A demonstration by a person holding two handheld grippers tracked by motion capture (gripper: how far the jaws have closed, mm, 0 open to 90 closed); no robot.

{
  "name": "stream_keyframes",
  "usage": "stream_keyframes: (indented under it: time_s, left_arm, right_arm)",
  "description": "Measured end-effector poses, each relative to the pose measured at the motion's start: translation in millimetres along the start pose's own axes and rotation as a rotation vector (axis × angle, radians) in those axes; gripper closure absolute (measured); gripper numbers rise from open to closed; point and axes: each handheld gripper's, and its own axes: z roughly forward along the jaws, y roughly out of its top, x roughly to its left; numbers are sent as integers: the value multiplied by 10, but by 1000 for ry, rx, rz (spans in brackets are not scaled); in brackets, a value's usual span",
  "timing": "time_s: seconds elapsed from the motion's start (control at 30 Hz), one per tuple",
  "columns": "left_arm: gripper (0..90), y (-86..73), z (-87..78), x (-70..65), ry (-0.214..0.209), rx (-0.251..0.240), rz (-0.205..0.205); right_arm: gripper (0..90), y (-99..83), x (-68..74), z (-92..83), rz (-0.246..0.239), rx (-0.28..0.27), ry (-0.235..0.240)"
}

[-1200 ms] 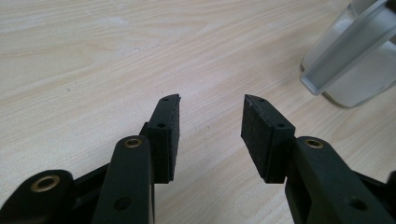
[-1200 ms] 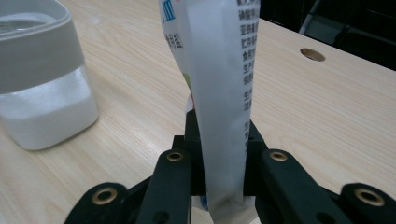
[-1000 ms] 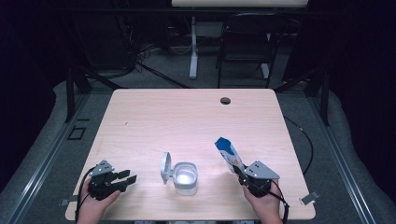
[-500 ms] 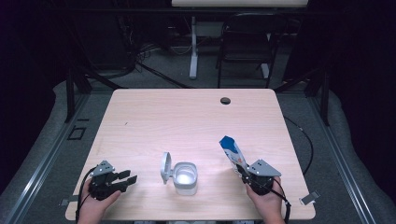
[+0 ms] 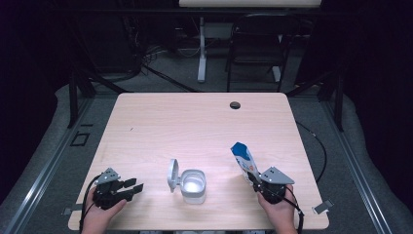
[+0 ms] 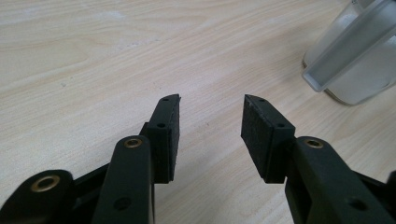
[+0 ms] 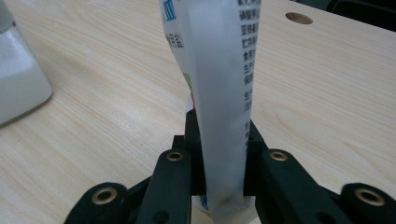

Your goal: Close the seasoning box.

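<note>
A white and blue pouch with printed text stands pinched between the jaws of my right gripper, near the table's front right; in the right gripper view the pouch rises straight up from my right gripper, whose pads press its sides. A frosted plastic container with its hinged lid flipped up sits at the front middle, and its edge lies at the upper right of the left gripper view. My left gripper rests at the front left, open, nothing between its pads.
The wooden table has a round cable hole near its far edge. A dark chair and a white stand stand beyond the table on the grey floor. A person's hands hold both grippers at the front edge.
The pouch in my right gripper has shifted slightly right and stands a little more upright. The left gripper and the container have not moved.
</note>
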Motion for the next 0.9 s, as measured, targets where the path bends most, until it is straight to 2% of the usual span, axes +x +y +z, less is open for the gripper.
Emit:
stream_keyframes:
  time_s: [0.23,0.37,0.67,0.9]
  left_arm:
    - [574,5,-3,9,-5,-8,-1]
    - [574,16,-11,-1,-6,-19,-1]
    - [574,41,-15,-19,-6,-12,9]
    - [574,68,-47,-37,-6,-34,4]
  right_arm:
    - [780,-36,-17,-21,-12,0,12]
    - [771,-72,-46,-51,-17,24,16]
    - [747,-131,-91,-98,-3,36,-6]
    - [727,-142,-100,-117,-9,43,-11]
